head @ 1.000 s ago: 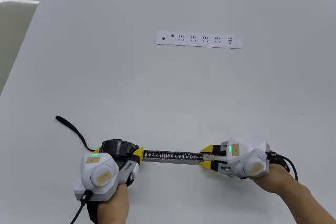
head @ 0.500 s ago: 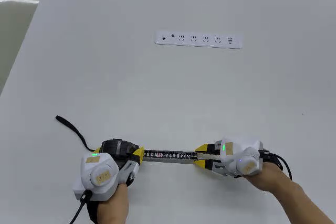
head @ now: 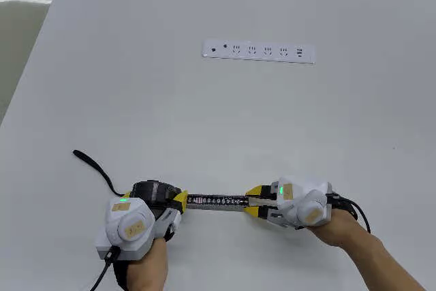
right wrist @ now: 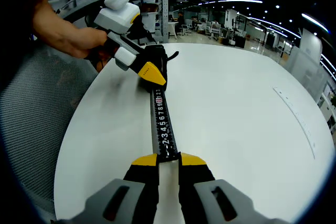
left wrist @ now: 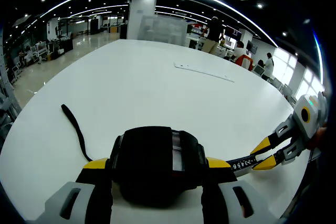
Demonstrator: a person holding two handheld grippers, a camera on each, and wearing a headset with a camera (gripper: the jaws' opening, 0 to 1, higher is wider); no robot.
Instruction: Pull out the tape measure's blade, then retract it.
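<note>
Tape measure case (head: 151, 190): black, resting on the white table (head: 204, 114) at the lower left of the head view. It takes up the lower middle of the left gripper view (left wrist: 152, 150).
What the case holds: the blade (head: 216, 202) comes out of its right side and runs flat along the tabletop to the right. The part inside the case is hidden.
Blade markings: in the right gripper view the blade (right wrist: 163, 124) runs up the middle of the frame with printed numbers along it.
Left gripper (head: 153, 199): clenched around the case, with one yellow tip against each side of it (left wrist: 156, 163).
Right gripper (head: 253, 202): its yellow tips are pinched together on the free end of the blade (right wrist: 168, 160). It sits at the lower middle of the head view, right of the case.
Wrist strap (head: 95, 168): a black cord trailing from the case toward the upper left, lying slack on the table.
Power strip (head: 258, 51): white, lying flat in the upper middle of the head view, well apart from both grippers.
Hands: the left hand (head: 146, 264) and the right hand (head: 337, 226) each hold a gripper at the bottom edge of the head view.
</note>
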